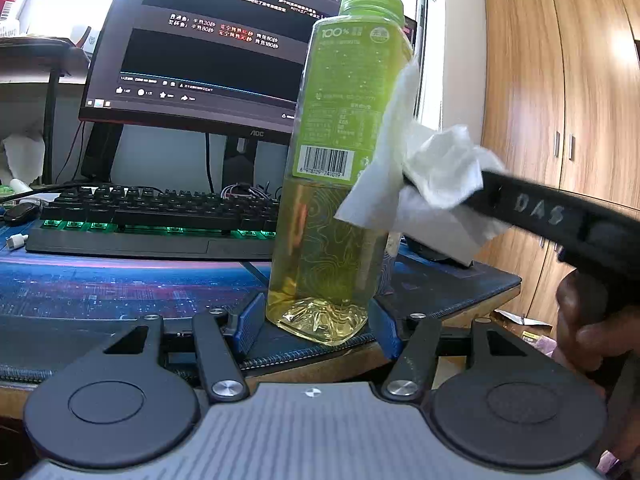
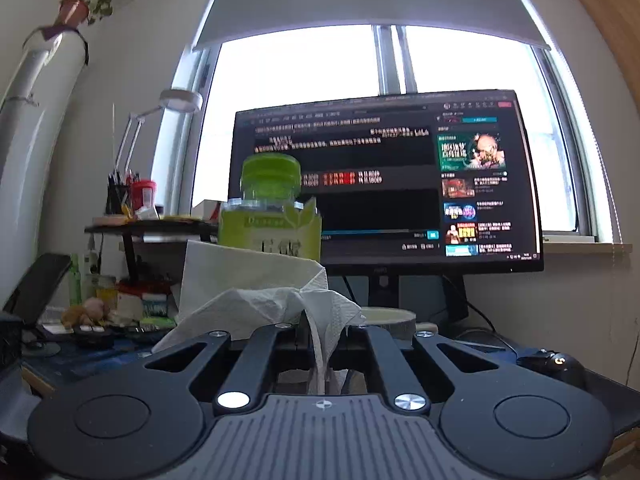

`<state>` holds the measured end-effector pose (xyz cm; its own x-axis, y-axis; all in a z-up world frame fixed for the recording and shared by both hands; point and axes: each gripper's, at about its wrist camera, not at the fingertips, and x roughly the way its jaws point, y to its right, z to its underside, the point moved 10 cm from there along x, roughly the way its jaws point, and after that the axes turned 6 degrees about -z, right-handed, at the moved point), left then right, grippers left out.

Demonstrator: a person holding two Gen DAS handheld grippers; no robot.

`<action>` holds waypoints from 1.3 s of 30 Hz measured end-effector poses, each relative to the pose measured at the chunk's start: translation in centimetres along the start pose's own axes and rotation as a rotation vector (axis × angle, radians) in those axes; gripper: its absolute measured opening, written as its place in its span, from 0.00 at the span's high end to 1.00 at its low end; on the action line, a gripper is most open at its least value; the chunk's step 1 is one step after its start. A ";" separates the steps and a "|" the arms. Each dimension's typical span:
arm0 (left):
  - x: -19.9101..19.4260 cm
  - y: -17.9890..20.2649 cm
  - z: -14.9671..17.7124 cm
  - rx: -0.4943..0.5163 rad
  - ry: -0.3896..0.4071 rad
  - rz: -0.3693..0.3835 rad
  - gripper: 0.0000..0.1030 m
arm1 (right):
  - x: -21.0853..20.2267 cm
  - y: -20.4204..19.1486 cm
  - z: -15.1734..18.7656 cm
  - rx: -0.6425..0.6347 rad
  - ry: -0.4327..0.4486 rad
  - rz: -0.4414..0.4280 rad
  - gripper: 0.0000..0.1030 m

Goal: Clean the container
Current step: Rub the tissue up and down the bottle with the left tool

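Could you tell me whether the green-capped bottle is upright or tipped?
Upright: the clear plastic bottle of yellow liquid stands on its base on the desk mat, green cap on top.

Bottle upright, tissue against its side

I see the clear bottle (image 1: 328,184) with green cap and label standing upright at the desk edge (yellow liquid inside), and a crumpled white tissue (image 1: 424,168) pressed against its right side.

You are looking at a clear bottle (image 1: 324,184) showing yellow liquid, a lime-green cap (image 1: 372,0) and a green label (image 1: 352,100) carrying a black barcode, a white tissue (image 1: 436,164), blue pads (image 1: 250,326), and a blue-purple patterned mat (image 1: 100,284).
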<state>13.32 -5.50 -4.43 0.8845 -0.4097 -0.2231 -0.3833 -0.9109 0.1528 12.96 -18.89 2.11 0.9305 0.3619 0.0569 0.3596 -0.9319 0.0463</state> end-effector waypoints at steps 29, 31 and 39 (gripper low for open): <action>-0.1 0.0 0.1 -0.001 0.004 -0.003 0.40 | 1.0 0.9 2.0 0.014 -0.084 0.017 0.94; -0.1 -0.1 0.1 0.000 0.004 -0.004 0.40 | 0.8 0.7 1.8 0.006 -0.075 0.018 0.94; 0.0 -0.1 0.1 0.003 0.001 -0.005 0.40 | -0.4 -0.5 -0.5 -0.017 0.020 -0.013 0.94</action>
<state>13.32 -5.44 -4.48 0.8867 -0.4053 -0.2224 -0.3800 -0.9130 0.1486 12.37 -18.51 2.52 0.9243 0.3741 0.0758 0.3699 -0.9268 0.0641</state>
